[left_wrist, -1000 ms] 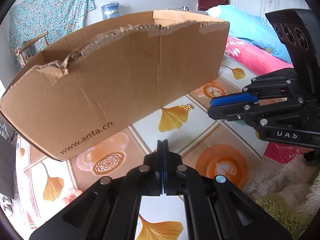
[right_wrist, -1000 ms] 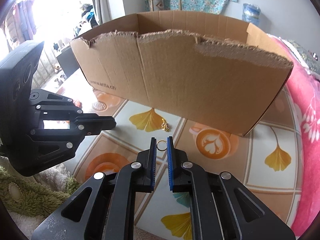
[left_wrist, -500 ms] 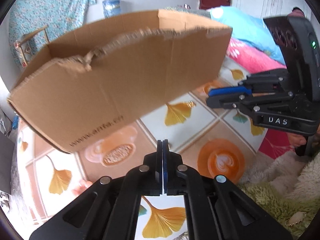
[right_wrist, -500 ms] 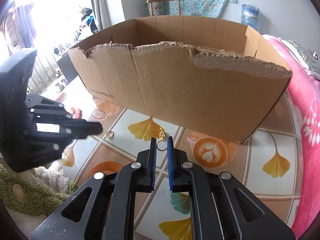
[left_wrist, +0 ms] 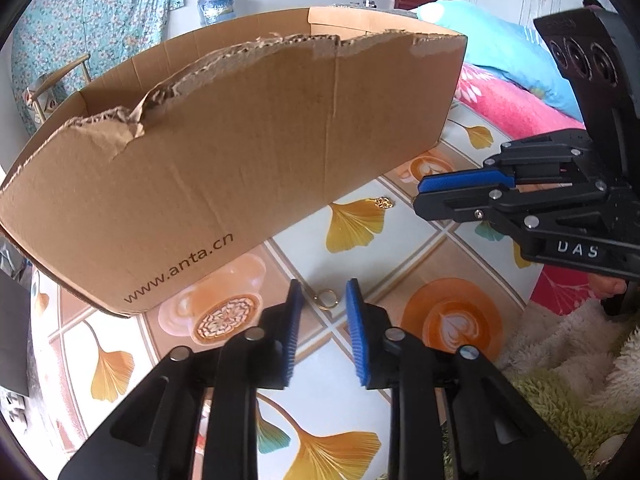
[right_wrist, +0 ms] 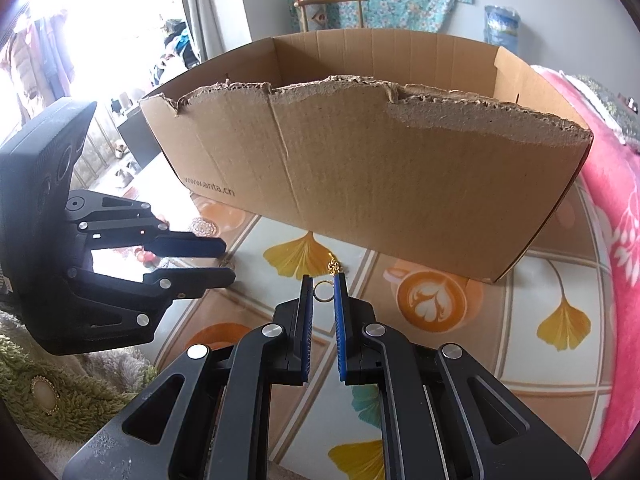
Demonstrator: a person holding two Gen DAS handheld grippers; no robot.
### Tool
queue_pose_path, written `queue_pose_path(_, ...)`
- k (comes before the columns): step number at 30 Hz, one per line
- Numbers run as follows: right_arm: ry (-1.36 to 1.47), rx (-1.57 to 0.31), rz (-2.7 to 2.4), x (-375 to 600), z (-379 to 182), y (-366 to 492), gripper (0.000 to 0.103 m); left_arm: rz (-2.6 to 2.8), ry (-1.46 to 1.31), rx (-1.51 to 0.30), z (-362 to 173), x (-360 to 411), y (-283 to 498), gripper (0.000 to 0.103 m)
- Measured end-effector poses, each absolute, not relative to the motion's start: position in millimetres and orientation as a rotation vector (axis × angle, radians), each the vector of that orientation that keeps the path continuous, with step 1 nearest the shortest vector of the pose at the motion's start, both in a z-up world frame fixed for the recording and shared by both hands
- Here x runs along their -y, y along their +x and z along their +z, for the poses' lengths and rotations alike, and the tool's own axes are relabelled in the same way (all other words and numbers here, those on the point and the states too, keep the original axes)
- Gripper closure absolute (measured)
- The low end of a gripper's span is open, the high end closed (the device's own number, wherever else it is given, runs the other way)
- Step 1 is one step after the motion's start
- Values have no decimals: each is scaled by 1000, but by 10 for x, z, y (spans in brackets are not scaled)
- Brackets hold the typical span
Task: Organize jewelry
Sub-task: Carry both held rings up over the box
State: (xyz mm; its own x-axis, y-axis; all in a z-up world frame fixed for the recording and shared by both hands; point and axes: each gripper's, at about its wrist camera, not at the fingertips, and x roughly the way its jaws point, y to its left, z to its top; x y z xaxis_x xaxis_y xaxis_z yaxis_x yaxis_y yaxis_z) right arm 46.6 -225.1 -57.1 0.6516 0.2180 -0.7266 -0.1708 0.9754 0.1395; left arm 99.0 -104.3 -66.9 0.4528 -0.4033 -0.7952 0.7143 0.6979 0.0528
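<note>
A torn cardboard box [left_wrist: 240, 152] stands on the patterned table [left_wrist: 400, 248]; it also shows in the right wrist view [right_wrist: 400, 184]. My left gripper [left_wrist: 323, 296] is open, its tips either side of a gold ring [left_wrist: 327, 298] lying on the table. My right gripper [right_wrist: 323, 288] is shut on a second gold ring [right_wrist: 323, 291], held above the table in front of the box. A small gold chain piece [left_wrist: 384, 202] lies near the box; it also shows in the right wrist view [right_wrist: 334, 266]. The box's inside is hidden.
A shaggy green and white rug [left_wrist: 568, 380] lies at the table's near edge, with an oval brooch [right_wrist: 42, 394] on it. Pink bedding [right_wrist: 616, 208] lies to the right. A chair [right_wrist: 332, 8] stands behind the box.
My left gripper has opened and moved down over a gold ring on the table. My right gripper still holds its ring, nearly in place.
</note>
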Motion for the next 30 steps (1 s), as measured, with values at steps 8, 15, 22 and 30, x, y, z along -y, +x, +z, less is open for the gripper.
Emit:
queue_pose_path(8, 72, -835, 224, 2291, -603, 461, 95, -710, 420, -840, -680, 1059, 967, 91)
queue_pose_path(15, 71, -820, 220, 2287, -546, 402, 95, -704, 414, -828, -663, 1018, 909, 92)
queue_pose_path(22, 97, -747, 291, 2276, -136, 258, 95, -760, 349, -747, -179, 845, 726, 91)
queue_pose_path(30, 63, -535, 377, 2377, 762, 436, 95, -811, 208, -568, 694, 645, 912, 91)
